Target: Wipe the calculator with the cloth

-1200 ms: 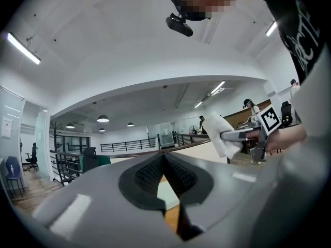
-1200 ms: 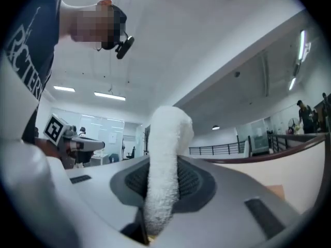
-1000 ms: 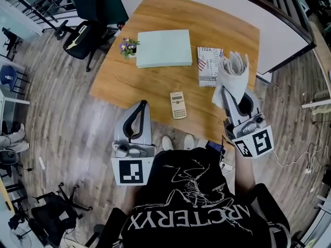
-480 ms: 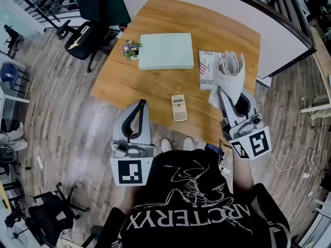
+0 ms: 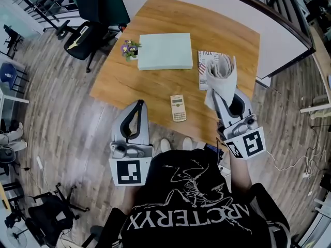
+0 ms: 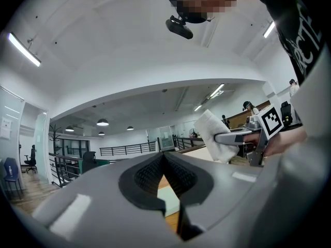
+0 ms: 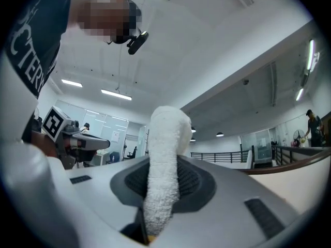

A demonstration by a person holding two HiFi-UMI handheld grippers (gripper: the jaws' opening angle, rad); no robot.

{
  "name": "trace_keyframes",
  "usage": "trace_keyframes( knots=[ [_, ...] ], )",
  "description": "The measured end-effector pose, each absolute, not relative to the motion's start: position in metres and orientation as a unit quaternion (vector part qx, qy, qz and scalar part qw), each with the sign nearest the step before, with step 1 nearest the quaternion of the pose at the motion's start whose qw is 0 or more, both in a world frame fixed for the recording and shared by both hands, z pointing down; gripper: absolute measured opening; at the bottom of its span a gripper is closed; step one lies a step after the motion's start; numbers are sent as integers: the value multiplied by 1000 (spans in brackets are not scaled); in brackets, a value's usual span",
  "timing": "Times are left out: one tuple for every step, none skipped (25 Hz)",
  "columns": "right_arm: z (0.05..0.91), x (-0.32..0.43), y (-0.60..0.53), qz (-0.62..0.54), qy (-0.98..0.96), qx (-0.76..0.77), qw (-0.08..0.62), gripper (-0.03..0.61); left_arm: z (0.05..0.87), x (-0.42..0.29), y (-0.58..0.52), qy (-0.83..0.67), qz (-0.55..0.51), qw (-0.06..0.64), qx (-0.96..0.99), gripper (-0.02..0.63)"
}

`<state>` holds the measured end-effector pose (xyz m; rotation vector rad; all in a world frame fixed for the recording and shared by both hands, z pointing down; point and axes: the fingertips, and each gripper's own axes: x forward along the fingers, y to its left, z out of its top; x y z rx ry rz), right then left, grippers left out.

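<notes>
A small beige calculator (image 5: 178, 108) lies flat near the front edge of the wooden table (image 5: 155, 81). My right gripper (image 5: 216, 93) is held above the table's right front part, to the right of the calculator, shut on a white cloth (image 5: 222, 74) that sticks up out of its jaws. The cloth (image 7: 164, 159) fills the middle of the right gripper view. My left gripper (image 5: 140, 104) hangs at the table's front edge, left of the calculator, shut with nothing in it; its jaws meet in the left gripper view (image 6: 164, 157), where the cloth (image 6: 213, 136) shows further off.
A pale green flat box (image 5: 164, 50) lies mid-table with a small flower pot (image 5: 129, 48) at its left. A printed booklet (image 5: 206, 62) lies partly under the cloth. A black office chair (image 5: 85, 35) stands left of the table; a white panel (image 5: 279, 40) borders the far right.
My right gripper has carried the cloth a little to the left, closer to the calculator. The left gripper has stayed where it was.
</notes>
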<state>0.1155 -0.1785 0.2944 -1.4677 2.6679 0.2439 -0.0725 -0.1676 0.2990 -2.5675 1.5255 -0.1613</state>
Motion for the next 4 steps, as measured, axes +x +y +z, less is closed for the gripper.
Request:
trace_keyframes(
  knots=[
    [296, 115, -179, 83, 873, -480, 39, 91, 300, -73, -168, 509, -55, 74, -856, 9],
    [298, 114, -180, 85, 873, -479, 35, 91, 300, -72, -168, 509, -55, 73, -856, 9],
    [299, 113, -180, 85, 873, -479, 31, 91, 300, -72, -168, 509, -55, 72, -856, 9],
    [301, 113, -180, 85, 873, -479, 28, 91, 300, -72, -168, 509, -54, 71, -856, 9]
  ],
)
